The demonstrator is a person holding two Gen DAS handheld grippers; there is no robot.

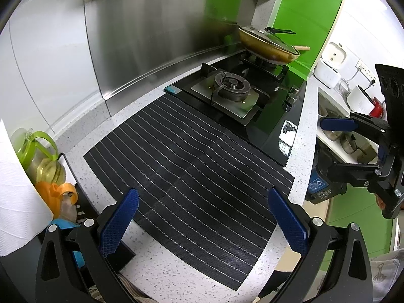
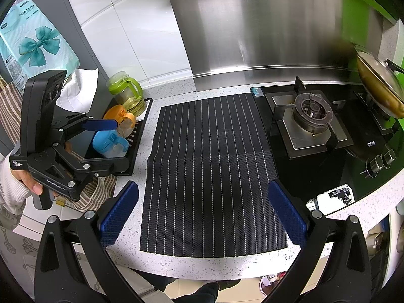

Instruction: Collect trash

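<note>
Far left of the right wrist view, a hand (image 2: 24, 176) in a white sleeve grips the left hand-held gripper (image 2: 101, 146), its blue fingers spread apart with nothing between them, hanging over a black tray (image 2: 141, 126) at the left edge of the surface (image 2: 192, 265). In that tray sit a green-lidded jug (image 2: 126, 93), an orange-capped bottle (image 2: 122, 120) and a blue-capped bottle (image 2: 109, 142), packed close together. Behind them at upper left, a pale plastic bag (image 2: 32, 40) printed with a teal bow, and a paper towel roll (image 2: 80, 85) just beside the jug.

Centre frame, a black mat (image 2: 209, 171) with thin white stripes lies flat on the speckled surface, and there's no scrap of trash on it that I can make out. The right hand-held gripper (image 2: 204, 212) hovers over its near edge, blue pads wide apart, empty too. In the left wrist view that same gripper (image 1: 353, 139) shows at the right edge, fingers parted.

Moving right, a black glass hob (image 2: 328, 171) butts against the mat, one bare burner (image 2: 311, 113) in the middle, and a lidded pan (image 2: 381, 88) on the far burner at upper right. A torn white sticker (image 2: 330, 198) sits on the hob's near corner, lower right. Below the surface edge, a bin (image 1: 320, 184) with a recycling mark is partly seen in the left wrist view
</note>
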